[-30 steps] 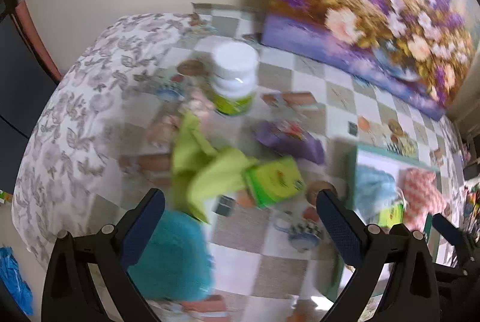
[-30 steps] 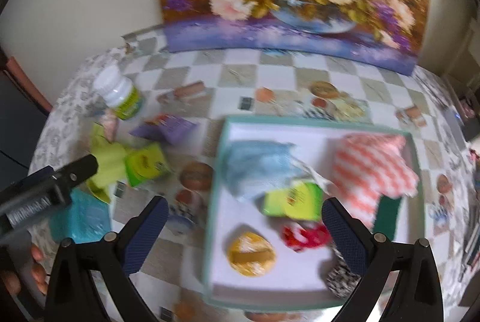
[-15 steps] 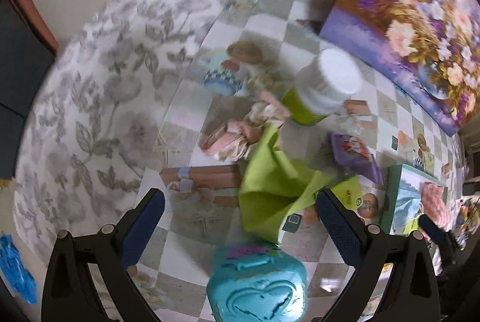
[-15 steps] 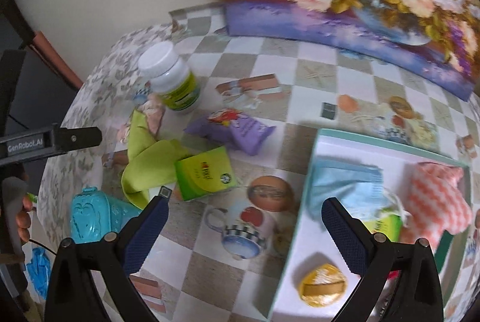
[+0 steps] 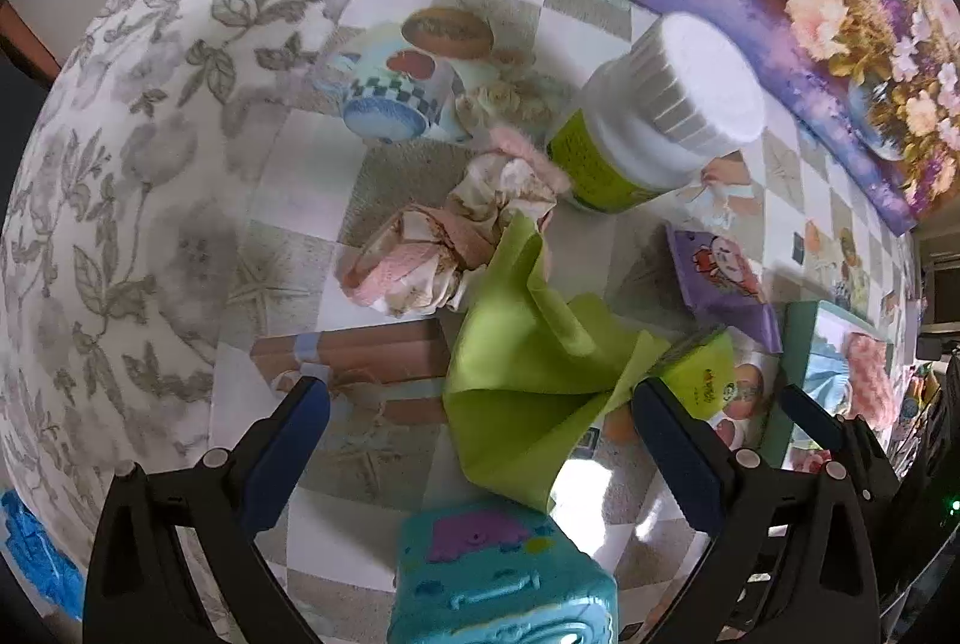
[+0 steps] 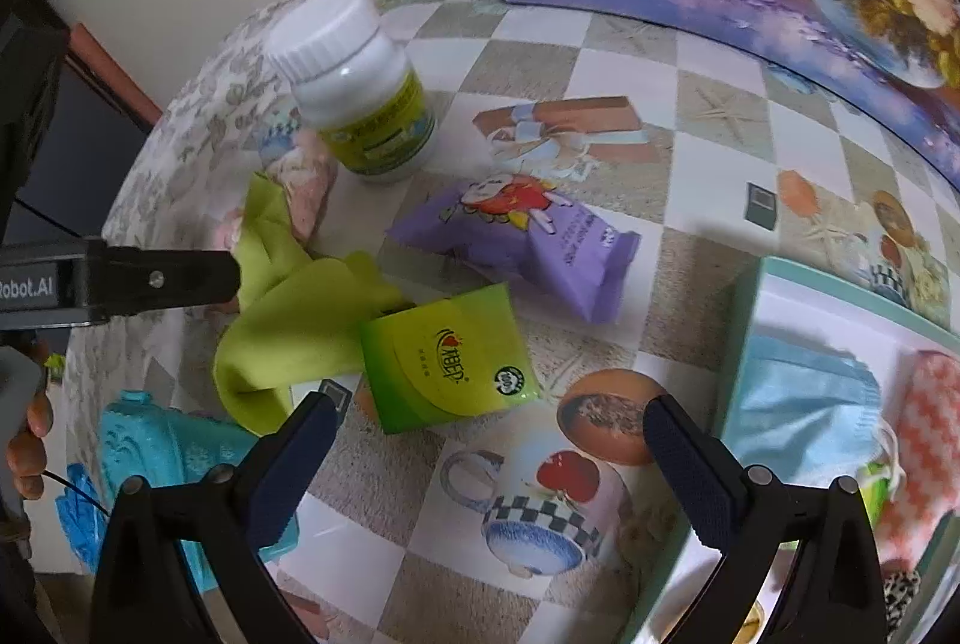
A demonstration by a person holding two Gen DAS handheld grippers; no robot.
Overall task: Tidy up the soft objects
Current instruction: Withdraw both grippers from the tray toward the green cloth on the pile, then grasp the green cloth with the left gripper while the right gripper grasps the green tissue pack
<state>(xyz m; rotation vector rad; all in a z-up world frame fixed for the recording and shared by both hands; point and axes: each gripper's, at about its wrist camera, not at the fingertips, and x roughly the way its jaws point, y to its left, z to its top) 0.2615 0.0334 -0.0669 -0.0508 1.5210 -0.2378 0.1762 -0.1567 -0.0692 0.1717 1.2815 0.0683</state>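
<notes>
Both of your grippers have swung leftward off the tray (image 6: 744, 296) — already holding a mask and checked cloth — toward the loose pile. Your left gripper (image 5: 480, 422), jaws spread, frames the green cloth (image 5: 528, 356); your right gripper (image 6: 489, 434), also spread, faces the tissue pack (image 6: 447, 356) — both still unsorted on the table.

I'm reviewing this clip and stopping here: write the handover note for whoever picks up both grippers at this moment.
Left gripper: open, empty, low over the green cloth, with the crumpled pink floral cloth beyond it.
Right gripper: open, empty, over the green tissue pack.
Already in the tray: blue face mask, pink checked cloth and a few small items.
Still out on the table: green cloth, pink floral cloth, tissue pack, purple snack packet.
Hard items beside them: white pill bottle, teal plastic case.
Left to do: probably grasp the green cloth first, then the others.
</notes>
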